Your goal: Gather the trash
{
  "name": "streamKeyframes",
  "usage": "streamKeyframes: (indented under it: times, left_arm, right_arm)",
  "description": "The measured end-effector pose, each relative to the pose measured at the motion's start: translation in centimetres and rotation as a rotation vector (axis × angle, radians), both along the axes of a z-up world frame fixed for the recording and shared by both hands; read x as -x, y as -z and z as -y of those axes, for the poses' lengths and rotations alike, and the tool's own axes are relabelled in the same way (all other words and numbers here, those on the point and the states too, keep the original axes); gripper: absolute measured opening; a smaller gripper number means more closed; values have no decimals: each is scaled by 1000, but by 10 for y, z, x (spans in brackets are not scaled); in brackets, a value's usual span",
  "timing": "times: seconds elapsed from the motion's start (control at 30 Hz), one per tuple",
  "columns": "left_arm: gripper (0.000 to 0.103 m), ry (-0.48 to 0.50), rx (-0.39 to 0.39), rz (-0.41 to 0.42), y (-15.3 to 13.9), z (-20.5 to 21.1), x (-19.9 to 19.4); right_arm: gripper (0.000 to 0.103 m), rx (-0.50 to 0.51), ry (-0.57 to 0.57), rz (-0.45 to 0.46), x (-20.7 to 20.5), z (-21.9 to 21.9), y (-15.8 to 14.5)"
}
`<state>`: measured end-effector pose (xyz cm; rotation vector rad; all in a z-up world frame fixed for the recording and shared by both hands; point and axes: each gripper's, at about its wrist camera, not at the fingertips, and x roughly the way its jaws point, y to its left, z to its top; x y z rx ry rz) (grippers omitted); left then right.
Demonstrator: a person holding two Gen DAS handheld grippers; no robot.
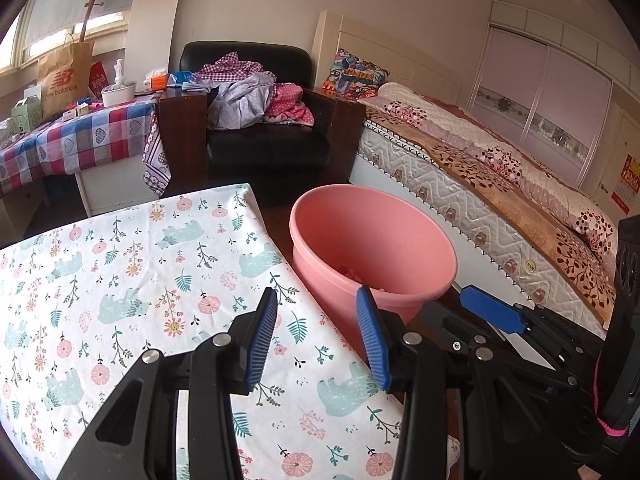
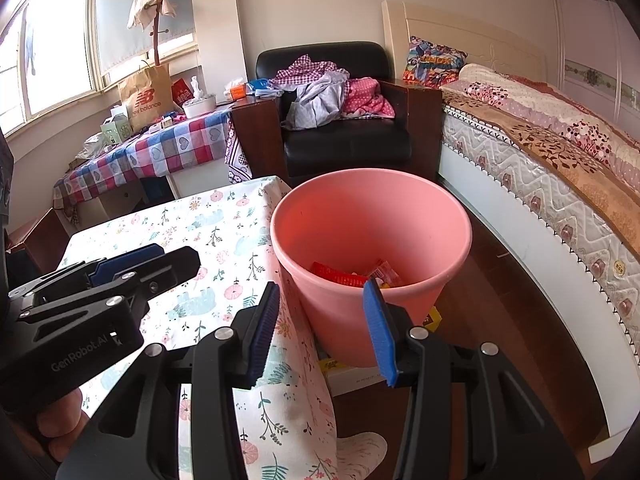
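Note:
A pink plastic bin (image 1: 372, 248) stands on the floor beside the table with the floral cloth (image 1: 120, 280). In the right wrist view the bin (image 2: 372, 220) holds red and orange wrappers (image 2: 352, 276) at its bottom. My left gripper (image 1: 320, 336) is open and empty over the table's right edge, near the bin. My right gripper (image 2: 324, 324) is open and empty just in front of the bin's near rim. The right gripper (image 1: 496, 316) shows at the right of the left wrist view. The left gripper (image 2: 132, 264) shows at the left of the right wrist view.
A black armchair (image 1: 264, 136) piled with clothes stands behind the bin. A bed (image 1: 500, 176) runs along the right. A side table with a checked cloth (image 1: 76, 140) holds a paper bag and boxes. A white box and yellow item (image 2: 352, 372) lie on the floor by the bin.

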<state>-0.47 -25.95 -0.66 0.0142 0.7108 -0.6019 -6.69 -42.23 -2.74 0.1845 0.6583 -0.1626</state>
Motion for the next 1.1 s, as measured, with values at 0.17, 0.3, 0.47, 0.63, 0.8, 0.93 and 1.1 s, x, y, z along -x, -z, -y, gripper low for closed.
streamKeyframes:
  times: [0.17, 0.3, 0.47, 0.63, 0.8, 0.93, 1.1]
  left_arm:
    - [41, 4, -5, -3, 2, 2, -1]
    - [41, 5, -7, -5, 3, 3, 0]
    - [41, 4, -9, -7, 4, 4, -1]
    - [41, 3, -10, -9, 6, 5, 0]
    - [41, 0, -9, -4, 6, 4, 0]
    - [41, 1, -12, 5, 8, 4, 1]
    - [41, 4, -14, 0, 8, 5, 2]
  right_arm:
    - [44, -3, 0, -1, -1, 1, 1]
    - [44, -6, 2, -2, -1, 1, 2]
    - [44, -7, 2, -2, -2, 1, 2]
    - [44, -7, 2, -3, -2, 2, 2]
    - [44, -8, 3, -3, -1, 2, 3]
    - [44, -8, 3, -4, -2, 2, 3]
    - [44, -9, 3, -9, -2, 2, 4]
